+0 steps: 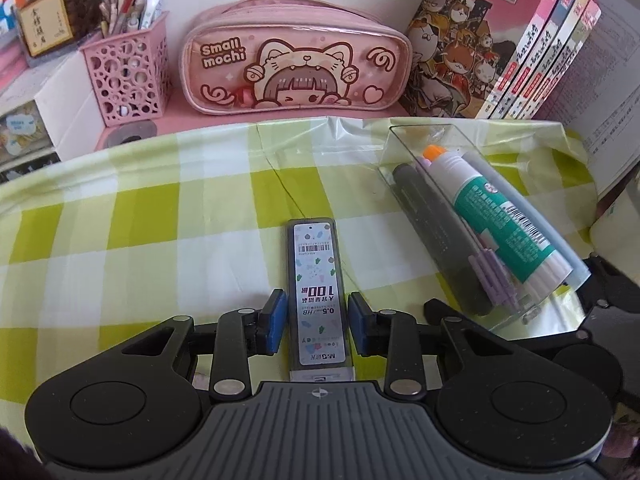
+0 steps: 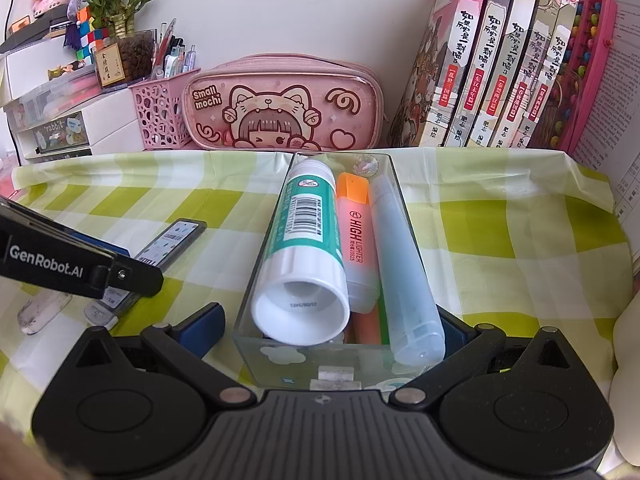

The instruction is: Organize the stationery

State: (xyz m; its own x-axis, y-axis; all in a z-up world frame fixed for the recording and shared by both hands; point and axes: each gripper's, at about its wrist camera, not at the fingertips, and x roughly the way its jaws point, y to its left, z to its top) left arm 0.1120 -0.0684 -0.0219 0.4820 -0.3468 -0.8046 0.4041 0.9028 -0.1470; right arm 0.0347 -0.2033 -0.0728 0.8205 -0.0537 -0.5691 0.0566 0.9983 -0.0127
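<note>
A flat grey pencil-lead case [image 1: 317, 296] lies on the green checked tablecloth [image 1: 140, 216], between the blue pads of my left gripper [image 1: 317, 320]. The pads stand just off its sides, with small gaps, so the gripper is open. The case also shows in the right wrist view [image 2: 172, 242]. A clear box [image 2: 276, 364] holds a glue stick [image 2: 304, 248], an orange highlighter [image 2: 358, 232] and a pale blue tube [image 2: 404, 264]. My right gripper [image 2: 328, 332] straddles the near end of the box, fingers against its sides. In the left wrist view the box [image 1: 408, 184] lies at the right.
A pink pencil pouch [image 1: 296, 56] and a pink pen holder [image 1: 128, 76] stand at the back. A row of books [image 1: 500, 48] leans at the back right. A white eraser [image 2: 42, 310] lies at the left on the cloth.
</note>
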